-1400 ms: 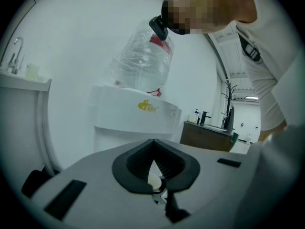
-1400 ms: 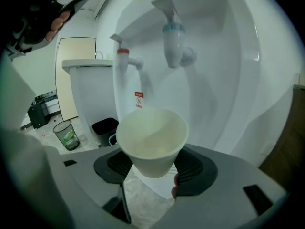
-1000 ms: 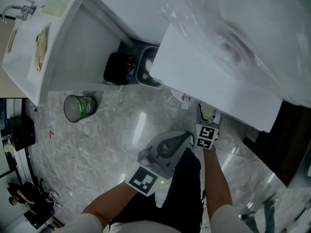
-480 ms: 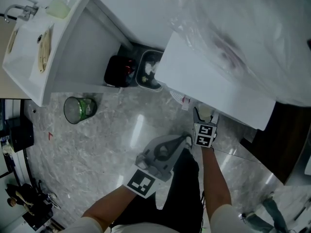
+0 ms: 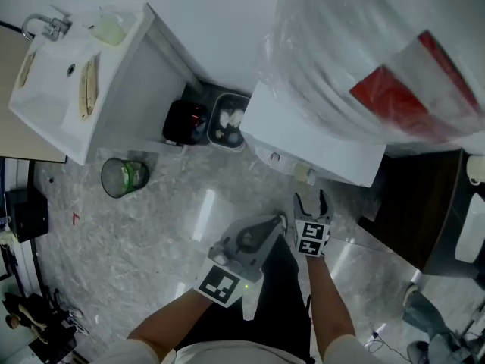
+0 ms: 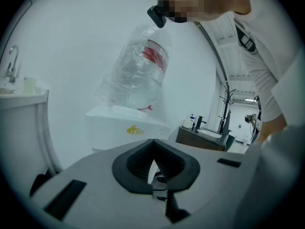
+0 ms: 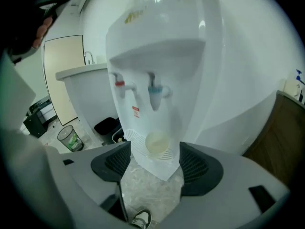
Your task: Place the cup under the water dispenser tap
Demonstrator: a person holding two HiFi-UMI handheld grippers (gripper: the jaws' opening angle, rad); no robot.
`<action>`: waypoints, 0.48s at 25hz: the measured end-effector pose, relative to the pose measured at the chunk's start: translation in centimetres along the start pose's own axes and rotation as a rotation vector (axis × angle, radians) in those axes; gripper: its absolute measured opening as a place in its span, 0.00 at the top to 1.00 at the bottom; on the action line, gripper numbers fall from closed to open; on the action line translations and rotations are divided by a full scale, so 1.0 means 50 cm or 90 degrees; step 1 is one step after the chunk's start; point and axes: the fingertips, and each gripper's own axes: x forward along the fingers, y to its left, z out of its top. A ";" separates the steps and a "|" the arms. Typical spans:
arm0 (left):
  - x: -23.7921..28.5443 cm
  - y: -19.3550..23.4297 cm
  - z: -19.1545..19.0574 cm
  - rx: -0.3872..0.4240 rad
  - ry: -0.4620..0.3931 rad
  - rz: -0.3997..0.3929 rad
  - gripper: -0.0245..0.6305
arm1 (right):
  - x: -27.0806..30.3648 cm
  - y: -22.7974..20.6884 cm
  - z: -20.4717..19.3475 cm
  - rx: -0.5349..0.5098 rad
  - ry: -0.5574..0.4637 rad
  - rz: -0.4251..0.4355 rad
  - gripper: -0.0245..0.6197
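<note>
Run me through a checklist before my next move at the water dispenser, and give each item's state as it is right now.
1. Cup upright on the drip tray: ok.
2. Cup below the blue tap: ok, it looks lined up in the right gripper view.
3. Right gripper clear of the cup: ok. Its jaws have just been opening and the pads touch nothing.
4. Left gripper shut and empty: ok.
5. Cup ready to take water, nothing in it: cannot tell.
</note>
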 end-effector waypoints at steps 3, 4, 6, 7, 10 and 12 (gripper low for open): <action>-0.023 -0.033 0.075 0.002 -0.011 0.002 0.95 | -0.121 0.026 0.079 0.011 -0.021 0.036 0.49; -0.032 -0.045 0.100 0.002 -0.014 0.003 0.95 | -0.162 0.037 0.111 0.012 -0.031 0.052 0.49; -0.050 -0.071 0.147 -0.009 -0.020 0.003 0.95 | -0.241 0.060 0.179 0.011 -0.050 0.082 0.49; -0.058 -0.083 0.167 -0.019 -0.020 0.001 0.95 | -0.278 0.070 0.210 0.011 -0.057 0.095 0.49; -0.082 -0.115 0.221 -0.029 -0.011 -0.008 0.95 | -0.383 0.088 0.297 0.016 -0.073 0.125 0.49; -0.101 -0.135 0.250 -0.015 0.004 -0.009 0.95 | -0.451 0.096 0.348 0.013 -0.091 0.132 0.50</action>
